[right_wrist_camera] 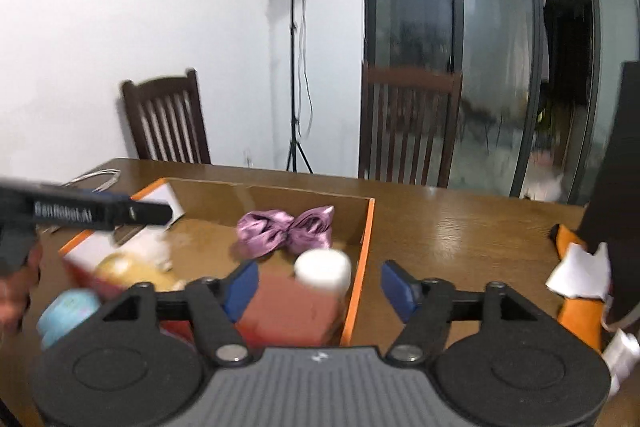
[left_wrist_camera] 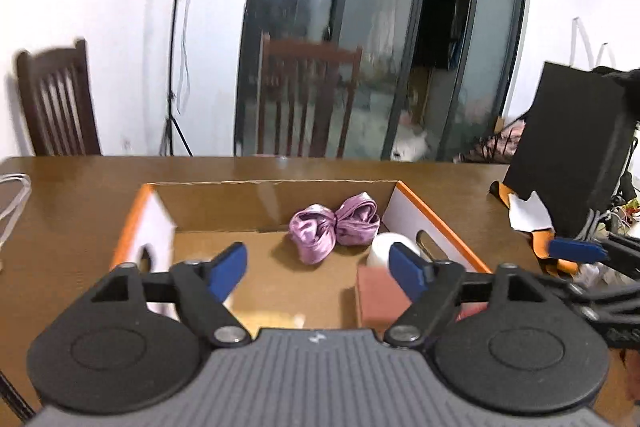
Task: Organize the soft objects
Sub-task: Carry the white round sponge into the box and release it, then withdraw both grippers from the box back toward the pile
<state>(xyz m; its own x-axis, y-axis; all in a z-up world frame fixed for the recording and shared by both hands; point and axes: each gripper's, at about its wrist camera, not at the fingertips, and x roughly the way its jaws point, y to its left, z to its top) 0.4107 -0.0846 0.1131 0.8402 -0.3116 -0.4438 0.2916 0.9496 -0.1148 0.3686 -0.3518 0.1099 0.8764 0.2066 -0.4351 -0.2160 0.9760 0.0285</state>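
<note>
On the brown wooden counter [left_wrist_camera: 80, 195] stands a shallow cardboard box with orange-edged white walls [left_wrist_camera: 436, 215], its top open. From the left of the box, in the right wrist view: a pale blue round tub [right_wrist_camera: 68, 311] near the front corner, then a yellowish soft lump with white fluff [right_wrist_camera: 136, 267], both too blurred to name. Further along, toward the back wall, a lilac satin fabric piece bunched like a bow [left_wrist_camera: 334, 227] lies loose on the box floor, touching nothing else. Right of it, at the right wall, a white round-topped container [left_wrist_camera: 386, 249] stands beside a dull red rectangular block [left_wrist_camera: 380, 297].

The left gripper [left_wrist_camera: 320, 269] hovers over the near edge of the box, jaws spread wide with nothing between them. The right gripper [right_wrist_camera: 318, 285] hangs over the box's right wall, jaws likewise apart and empty.

The satin piece looks very light, limp and slippery; it will likely slide out of a shallow pinch and hang down when lifted. The pinched middle where the two lobes meet seems the best place to take hold, since the cloth is thickest and gathered there. The red block looks spongy and may squash under pressure.
</note>
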